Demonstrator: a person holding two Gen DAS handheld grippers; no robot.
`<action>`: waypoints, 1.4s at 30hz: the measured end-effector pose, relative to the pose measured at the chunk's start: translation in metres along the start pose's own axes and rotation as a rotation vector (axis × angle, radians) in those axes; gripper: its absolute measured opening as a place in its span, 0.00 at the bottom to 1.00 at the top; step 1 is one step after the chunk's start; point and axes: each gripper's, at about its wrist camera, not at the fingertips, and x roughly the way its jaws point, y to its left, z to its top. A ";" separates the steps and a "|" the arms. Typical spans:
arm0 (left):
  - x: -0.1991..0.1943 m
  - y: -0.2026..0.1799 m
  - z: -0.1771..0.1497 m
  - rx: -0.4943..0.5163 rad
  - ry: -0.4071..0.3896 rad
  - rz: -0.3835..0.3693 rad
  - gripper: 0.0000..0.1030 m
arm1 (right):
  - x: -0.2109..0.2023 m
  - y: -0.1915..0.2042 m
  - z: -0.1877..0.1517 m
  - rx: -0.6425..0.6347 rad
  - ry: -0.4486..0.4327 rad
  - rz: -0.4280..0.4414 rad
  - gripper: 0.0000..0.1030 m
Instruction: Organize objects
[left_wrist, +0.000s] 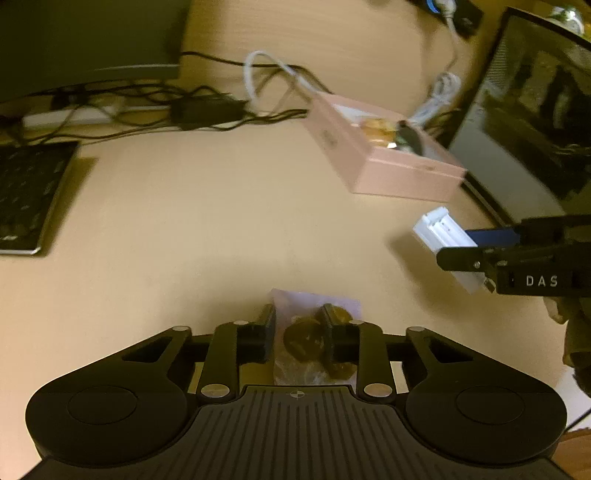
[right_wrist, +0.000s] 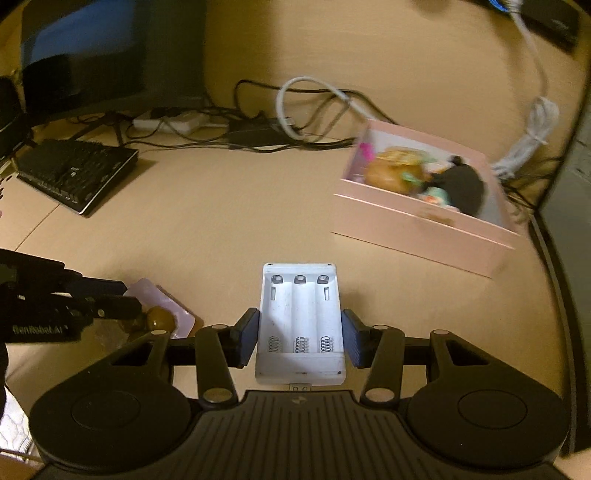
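Observation:
My left gripper (left_wrist: 299, 325) points down at the wooden table (left_wrist: 207, 229) and is shut on a clear bag of brown round sweets (left_wrist: 303, 341) with a pale pink card behind them. The right wrist view shows the same bag (right_wrist: 162, 317) at its lower left, between the left gripper's fingers (right_wrist: 118, 308). My right gripper (right_wrist: 301, 338) is shut on a white battery case (right_wrist: 301, 314) with three empty slots, one pad on each long side. In the left wrist view that case (left_wrist: 441, 230) hangs above the table at the right. An open pink box (right_wrist: 424, 225) holding several small things stands beyond it.
A black keyboard (right_wrist: 77, 170) lies at the left. A dark monitor (right_wrist: 110, 48) stands behind it, over tangled black and white cables (right_wrist: 295, 110) and a power brick (left_wrist: 207, 110). Another dark screen (left_wrist: 524, 122) borders the table on the right, close to the pink box (left_wrist: 384, 162).

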 end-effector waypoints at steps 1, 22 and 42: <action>0.000 -0.004 0.004 0.005 -0.002 -0.011 0.07 | -0.005 -0.005 -0.003 0.012 0.000 -0.007 0.46; 0.026 -0.075 -0.001 0.378 0.179 -0.102 0.17 | 0.005 -0.050 -0.050 0.072 0.063 -0.067 0.61; 0.085 -0.102 0.027 0.454 0.113 -0.156 0.35 | 0.025 -0.051 -0.055 0.092 0.101 -0.039 0.53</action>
